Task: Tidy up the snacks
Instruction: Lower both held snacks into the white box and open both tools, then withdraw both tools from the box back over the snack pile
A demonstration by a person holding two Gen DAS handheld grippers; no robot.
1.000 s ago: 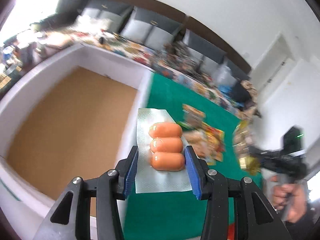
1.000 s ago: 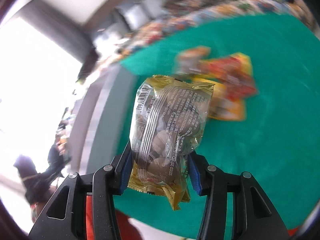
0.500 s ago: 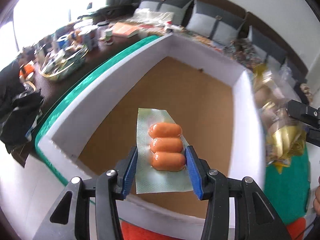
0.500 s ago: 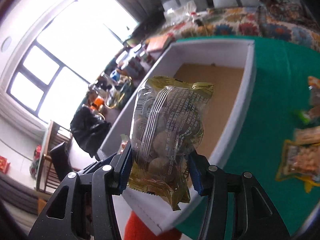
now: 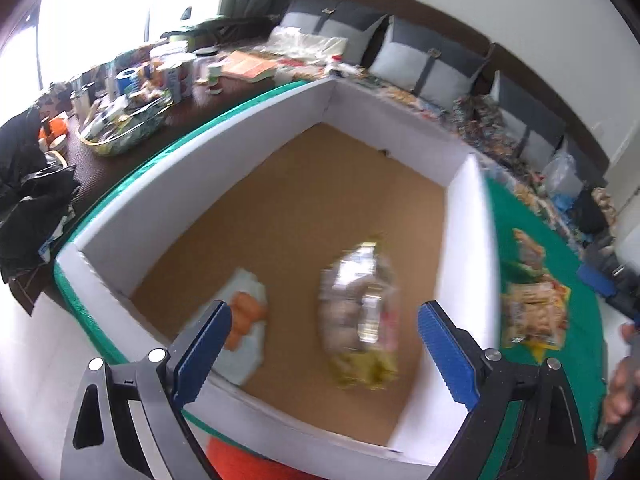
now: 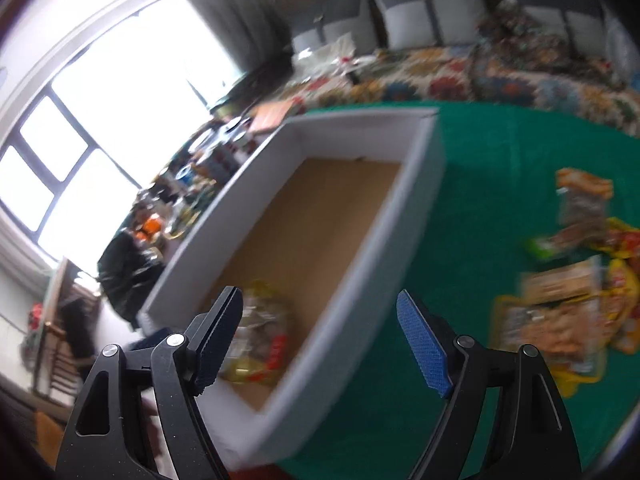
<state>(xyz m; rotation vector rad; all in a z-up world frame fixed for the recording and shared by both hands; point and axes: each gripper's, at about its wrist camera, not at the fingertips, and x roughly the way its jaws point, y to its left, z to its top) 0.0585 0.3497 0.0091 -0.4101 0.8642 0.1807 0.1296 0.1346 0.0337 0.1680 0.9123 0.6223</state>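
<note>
A white-walled box (image 5: 192, 184) with a brown floor sits on the green table. A sausage pack (image 5: 244, 316) lies on the box floor near the front left corner. A clear and yellow snack bag (image 5: 360, 312) lies blurred on the floor beside it; it also shows in the right wrist view (image 6: 260, 340). My left gripper (image 5: 324, 344) is open and empty above the box. My right gripper (image 6: 320, 340) is open and empty over the box's right wall (image 6: 360, 280).
Several loose snack packs (image 6: 568, 308) lie on the green cloth (image 6: 480, 184) right of the box, also in the left wrist view (image 5: 532, 304). A cluttered dark table with cans and a bowl (image 5: 124, 128) stands left. A sofa (image 5: 420, 60) lies behind.
Both grippers have opened. The sausage pack and the snack bag have dropped from the grippers onto the box floor.
</note>
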